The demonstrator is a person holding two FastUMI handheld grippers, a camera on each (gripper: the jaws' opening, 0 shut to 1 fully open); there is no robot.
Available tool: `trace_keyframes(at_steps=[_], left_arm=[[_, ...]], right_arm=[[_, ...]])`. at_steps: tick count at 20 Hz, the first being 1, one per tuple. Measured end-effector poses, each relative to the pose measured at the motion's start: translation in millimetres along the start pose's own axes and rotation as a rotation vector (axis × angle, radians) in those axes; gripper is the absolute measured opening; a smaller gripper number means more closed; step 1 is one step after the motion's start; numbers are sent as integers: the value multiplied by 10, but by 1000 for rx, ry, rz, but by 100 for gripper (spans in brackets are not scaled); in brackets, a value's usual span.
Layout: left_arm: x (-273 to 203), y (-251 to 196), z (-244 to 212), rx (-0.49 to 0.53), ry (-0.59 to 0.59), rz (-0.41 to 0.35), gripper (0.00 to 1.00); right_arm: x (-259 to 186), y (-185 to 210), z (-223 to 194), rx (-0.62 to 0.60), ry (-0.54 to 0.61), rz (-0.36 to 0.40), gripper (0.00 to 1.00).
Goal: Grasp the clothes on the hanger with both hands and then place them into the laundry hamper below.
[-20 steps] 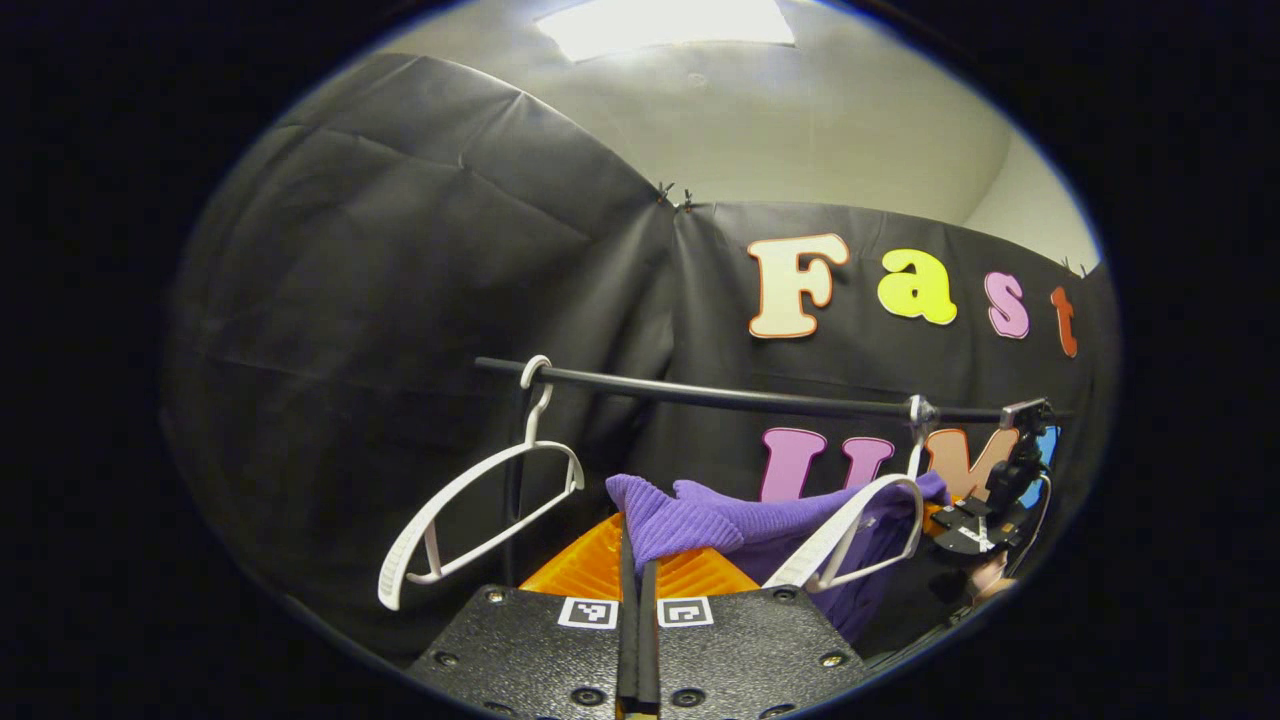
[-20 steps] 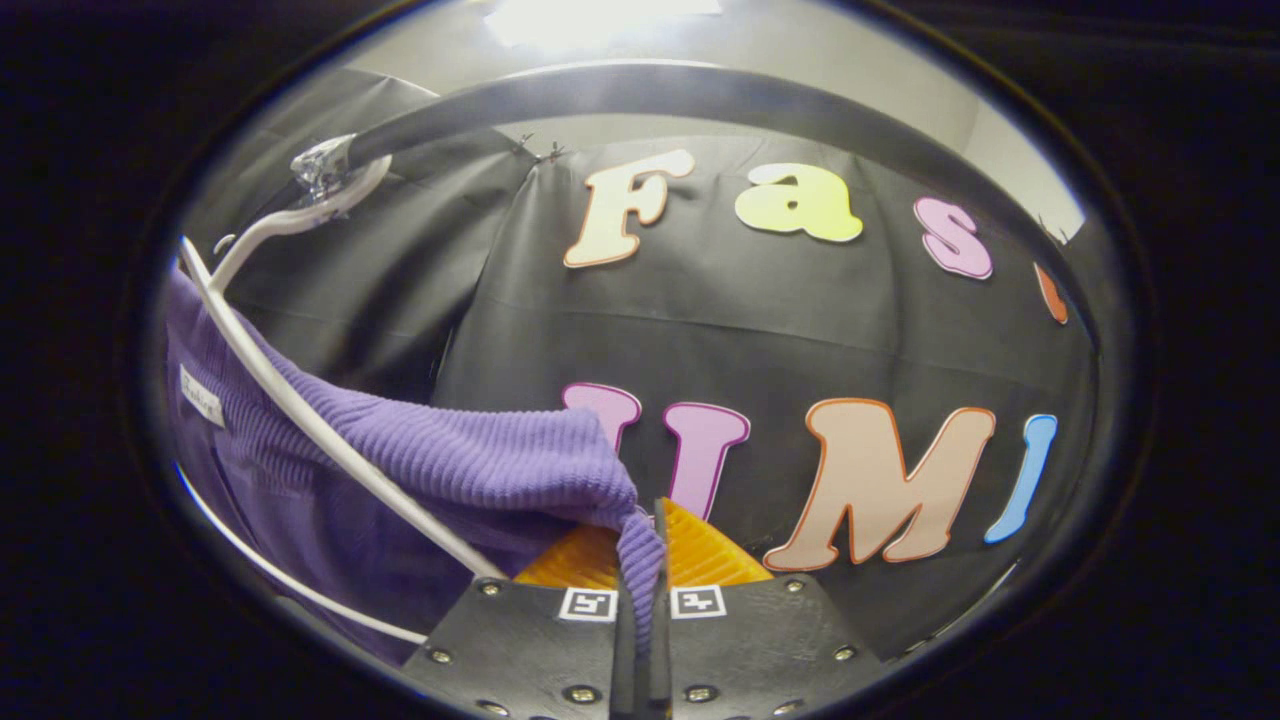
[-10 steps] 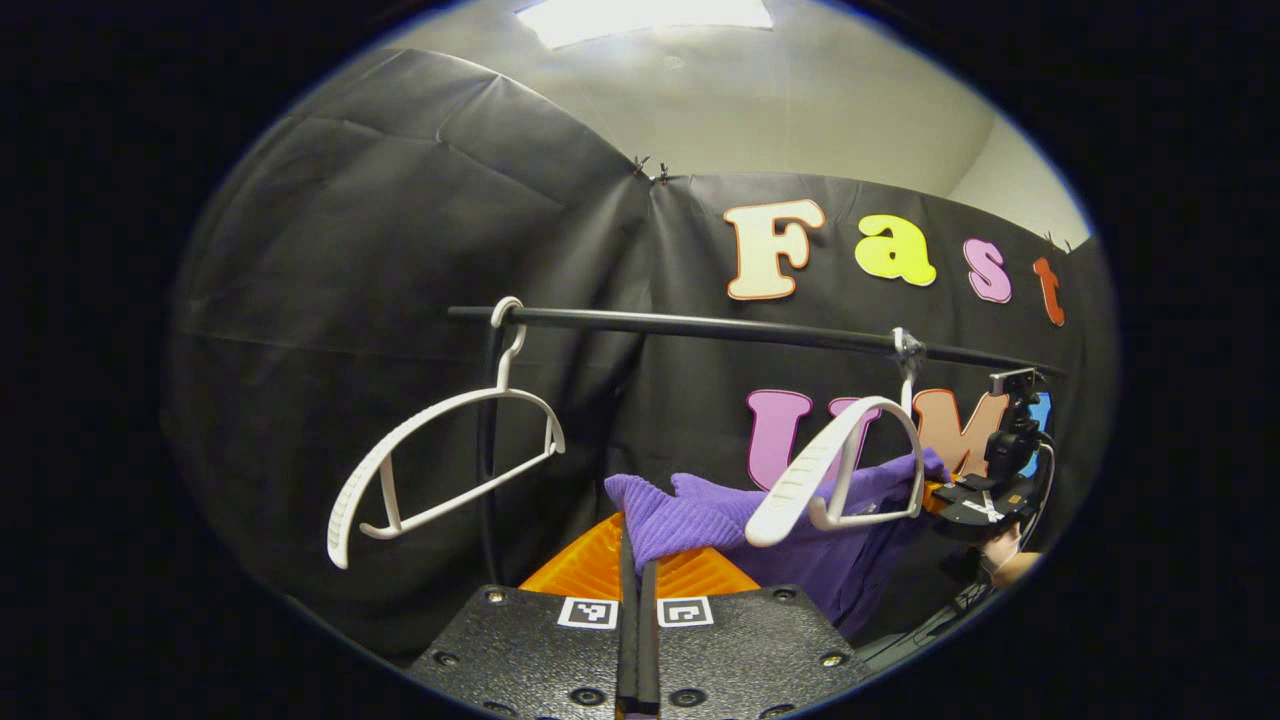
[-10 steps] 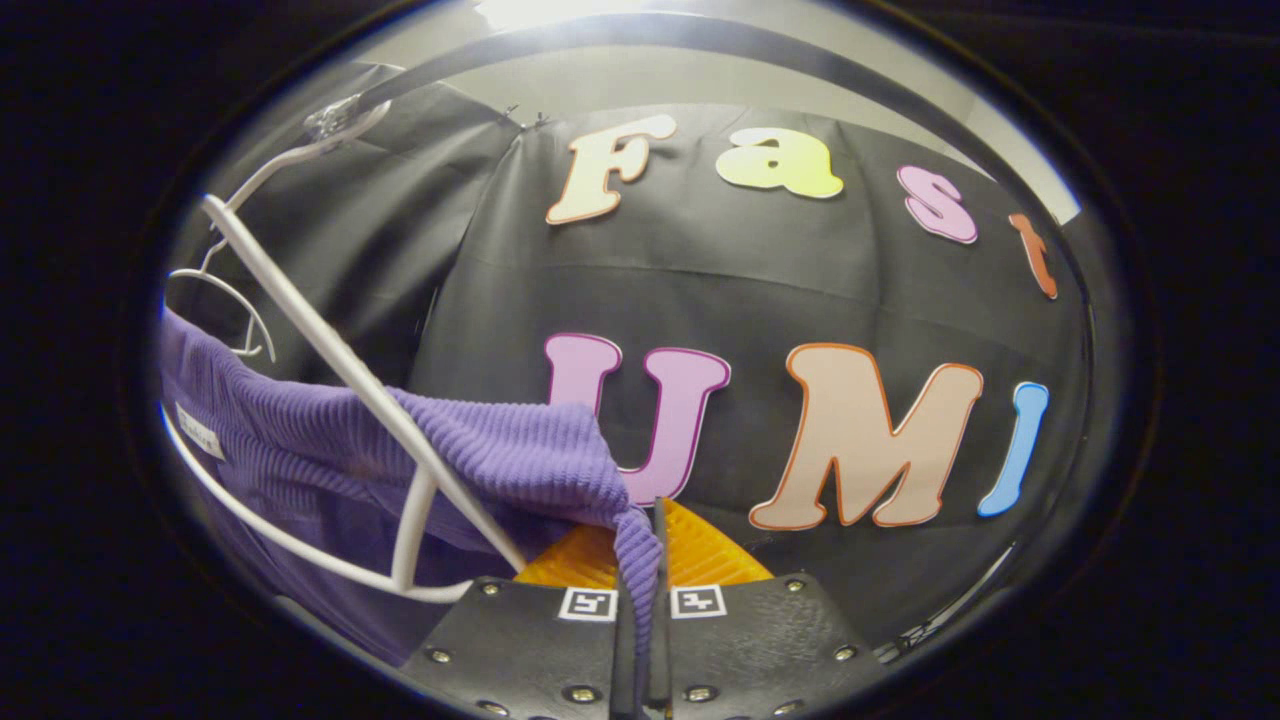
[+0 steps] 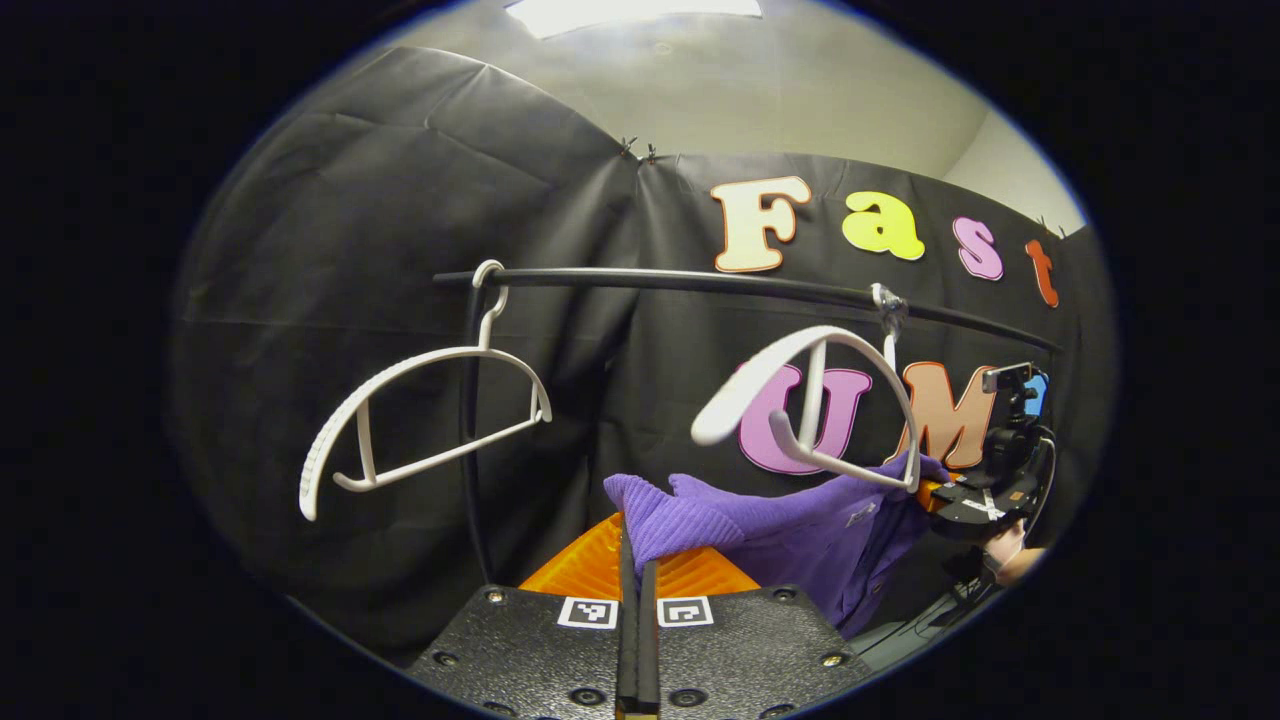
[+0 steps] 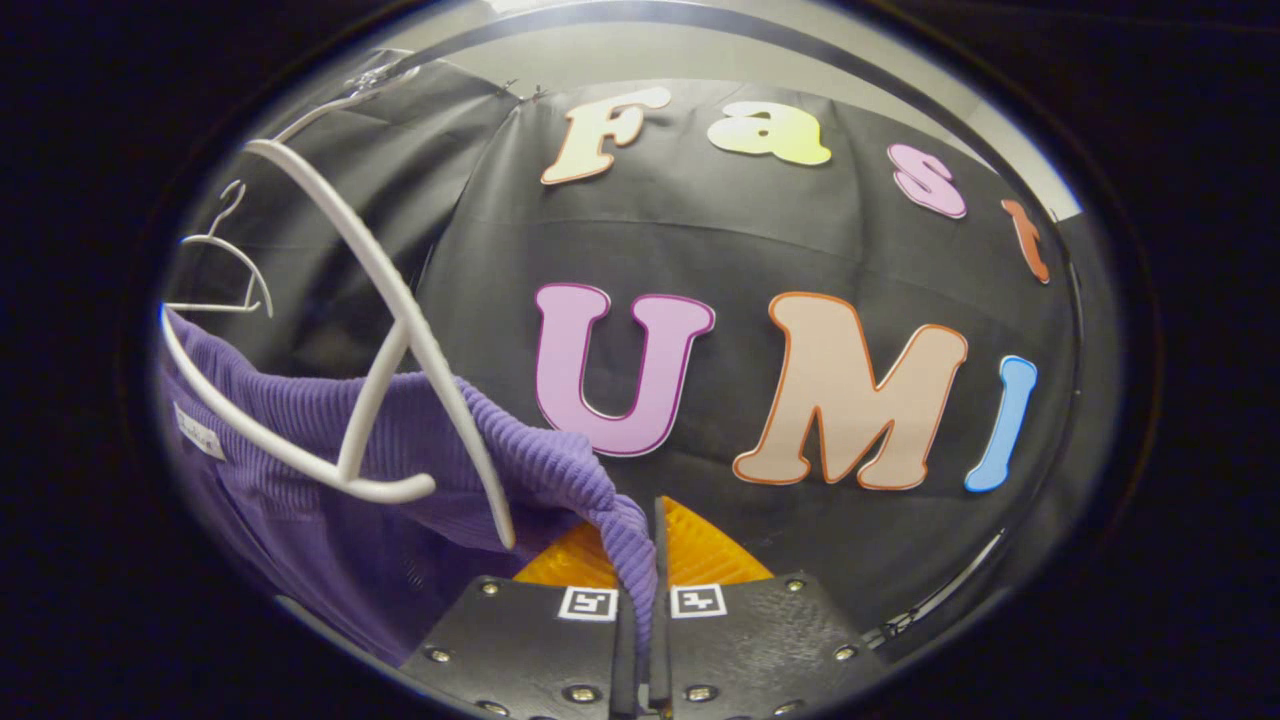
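Below the rail (image 5: 700,284), at 6 o'clock in each view: one purple garment (image 5: 790,520), slung between left gripper (image 5: 637,560) and right gripper (image 6: 645,560), each with jaws pinching a corner so it hangs spread, slipped almost clear of its hanger (image 5: 810,400); spare hanger (image 5: 420,420) at 9 o'clock; hamper unseen.

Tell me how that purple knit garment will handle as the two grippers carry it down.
The purple garment is probably floppy: it sags between the left gripper and right gripper. Its ribbed knit likely resists slipping. It may snag the white hanger, which still overlaps it.
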State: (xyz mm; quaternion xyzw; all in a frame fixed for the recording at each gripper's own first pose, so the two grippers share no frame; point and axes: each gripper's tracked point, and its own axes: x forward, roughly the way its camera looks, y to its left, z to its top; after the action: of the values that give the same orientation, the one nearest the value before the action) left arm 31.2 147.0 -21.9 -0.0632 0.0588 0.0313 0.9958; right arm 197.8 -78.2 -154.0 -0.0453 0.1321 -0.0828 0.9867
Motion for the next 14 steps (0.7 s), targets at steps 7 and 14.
trace_keyframes(at_steps=[7,14], left_arm=[[-45,-39,-246,31,45,14,0],[6,-215,-432,55,74,-14,0]], right_arm=[[-199,8,-231,19,39,18,3],[-443,206,-544,39,83,67,5]])
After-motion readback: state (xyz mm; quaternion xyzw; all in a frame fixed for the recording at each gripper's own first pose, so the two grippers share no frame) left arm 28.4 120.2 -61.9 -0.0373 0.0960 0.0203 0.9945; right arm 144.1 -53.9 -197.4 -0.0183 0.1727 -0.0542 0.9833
